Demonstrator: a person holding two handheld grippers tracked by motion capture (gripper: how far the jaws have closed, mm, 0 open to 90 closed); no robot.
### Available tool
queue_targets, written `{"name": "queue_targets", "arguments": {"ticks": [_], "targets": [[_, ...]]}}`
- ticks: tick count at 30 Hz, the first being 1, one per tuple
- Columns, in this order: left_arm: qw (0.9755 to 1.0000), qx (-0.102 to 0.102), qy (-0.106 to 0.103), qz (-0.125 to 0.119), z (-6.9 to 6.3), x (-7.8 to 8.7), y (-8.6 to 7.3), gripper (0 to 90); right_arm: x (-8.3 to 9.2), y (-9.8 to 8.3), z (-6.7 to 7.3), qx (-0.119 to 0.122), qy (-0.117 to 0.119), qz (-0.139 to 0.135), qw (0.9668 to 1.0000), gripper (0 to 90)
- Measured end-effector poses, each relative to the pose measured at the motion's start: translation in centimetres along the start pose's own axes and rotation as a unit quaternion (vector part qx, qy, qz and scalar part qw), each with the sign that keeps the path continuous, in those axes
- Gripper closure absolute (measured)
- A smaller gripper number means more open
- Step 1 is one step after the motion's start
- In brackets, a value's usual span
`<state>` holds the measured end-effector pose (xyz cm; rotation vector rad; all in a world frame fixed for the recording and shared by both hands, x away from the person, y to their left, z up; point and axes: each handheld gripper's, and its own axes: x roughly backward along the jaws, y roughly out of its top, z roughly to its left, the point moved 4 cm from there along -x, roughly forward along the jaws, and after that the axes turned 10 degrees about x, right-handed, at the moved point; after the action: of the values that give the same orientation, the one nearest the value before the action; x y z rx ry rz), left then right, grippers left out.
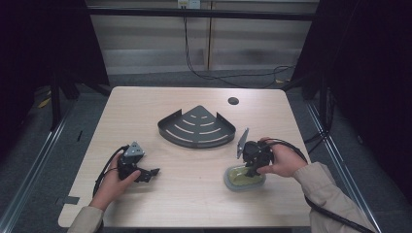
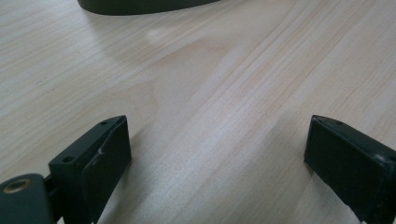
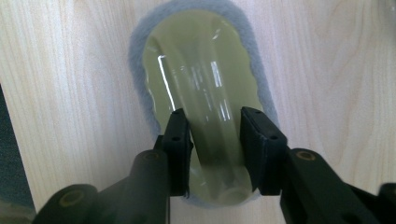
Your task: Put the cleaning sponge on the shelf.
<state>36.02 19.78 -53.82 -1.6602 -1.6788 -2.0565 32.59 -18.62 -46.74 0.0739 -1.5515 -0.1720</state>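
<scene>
While flat on the table, brush handle apparently clamped between right gripper jaws.

The right gripper is pointing down at a light wooden table, its two black jaws pressing on the raised clear olive-green handle of an oval brush with a grey fuzzy rim.

A lab-style recording booth was suggested. A light wooden table was hemmed by black curtains at the frame's left and right edges. A cable was hung from a wall socket at top centre, over grey carpeted floor.
</scene>
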Motion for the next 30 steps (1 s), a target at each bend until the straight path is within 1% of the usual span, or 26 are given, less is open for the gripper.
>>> {"name": "queue_targets", "arguments": {"ticks": [1, 2, 4, 6, 7, 10, 11, 12, 14, 15, 18, 19, 20, 21, 23, 24, 27, 28, 29, 30], "targets": [[1.0000, 0.000, 0.000, 0.000, 0.0, 0.0, 0.0, 6.8, 0.0, 0.0, 0.0, -0.002, 0.001, 0.001, 1.0000, 67.3], [1.0000, 0.000, 0.000, 0.000, 0.0, 0.0, 0.0, 6.8, 0.0, 0.0, 0.0, 0.002, 0.002, 0.000, 1.0000, 68.6], [1.0000, -0.001, 0.000, 0.000, 0.0, 0.0, 0.0, 6.8, 0.1, 0.0, 0.0, -0.005, 0.004, 0.001, 1.0000, 70.4], [1.0000, 0.000, 0.000, 0.000, 0.0, 0.0, 0.0, 6.8, 0.2, 0.0, -0.1, -0.006, 0.008, -0.001, 1.0000, 70.7], [1.0000, 0.000, 0.000, 0.000, 0.0, 0.0, 0.0, 6.7, 0.2, 0.0, -0.1, -0.004, 0.007, -0.006, 0.9999, 70.7], [1.0000, 0.000, 0.000, 0.000, 0.0, 0.0, 0.0, 6.7, 0.5, -0.1, -0.2, -0.019, 0.005, -0.004, 0.9998, 70.8], [1.0000, 0.000, 0.000, 0.000, 0.0, 0.0, 0.0, 6.7, 0.6, -0.1, -0.2, -0.028, 0.008, -0.005, 0.9996, 70.9], [1.0000, 0.000, 0.000, 0.000, 0.0, 0.0, 0.0, 6.7, 0.7, -0.1, -0.2, -0.026, 0.009, -0.007, 0.9996, 70.9], [1.0000, 0.000, 0.000, 0.000, 0.0, 0.0, 0.0, 6.7, 0.9, 0.0, -0.3, -0.031, 0.009, -0.006, 0.9995, 70.9], [1.0000, 0.000, 0.000, 0.000, 0.0, 0.0, 0.0, 6.7, 1.0, 0.0, -0.3, -0.037, 0.008, -0.006, 0.9993, 70.9], [1.0000, 0.000, 0.000, 0.000, 0.0, 0.0, 0.0, 6.7, 1.3, 0.0, -0.5, -0.043, 0.006, -0.008, 0.9990, 70.9], [1.0000, 0.000, 0.000, 0.000, 0.0, 0.0, 0.0, 6.7, 1.5, 0.1, -0.5, -0.050, 0.004, -0.006, 0.9987, 71.0], [1.0000, 0.003, 0.000, -0.002, 0.0, 0.0, 0.0, 6.7, 1.6, 0.1, -0.6, -0.047, 0.001, -0.008, 0.9989, 70.9], [1.0000, 0.003, 0.000, -0.002, 0.0, 0.0, 0.0, 6.7, 1.7, 0.1, -0.6, -0.054, 0.003, -0.008, 0.9985, 71.0], [1.0000, 0.003, 0.000, -0.002, 0.0, 0.0, 0.0, 6.7, 1.9, 0.2, -0.8, -0.060, -0.001, -0.010, 0.9981, 71.0], [1.0000, 0.003, 0.000, -0.002, 0.0, 0.0, 0.0, 6.7, 2.1, 0.2, -0.8, -0.069, -0.002, -0.010, 0.9975, 71.0], [1.0000, 0.003, -0.001, -0.002, 0.0, 0.0, 0.0, 6.7, 2.3, 0.2, -1.0, -0.072, -0.005, -0.012, 0.9973, 71.0], [1.0000, 0.003, 0.000, -0.002, 0.0, 0.0, 0.0, 6.7, 2.5, 0.2, -1.2, -0.078, -0.006, -0.015, 0.9968, 71.0], [1.0000, 0.003, 0.000, -0.002, 0.0, 0.0, 0.0, 6.7, 2.5, 0.2, -1.2, -0.078, -0.006, -0.015, 0.9968, 71.0], [1.0000, 0.003, 0.000, -0.002, 0.0, 0.0, 0.0, 6.7, 2.7, 0.2, -1.3, -0.092, -0.006, -0.014, 0.9956, 71.0]]}}
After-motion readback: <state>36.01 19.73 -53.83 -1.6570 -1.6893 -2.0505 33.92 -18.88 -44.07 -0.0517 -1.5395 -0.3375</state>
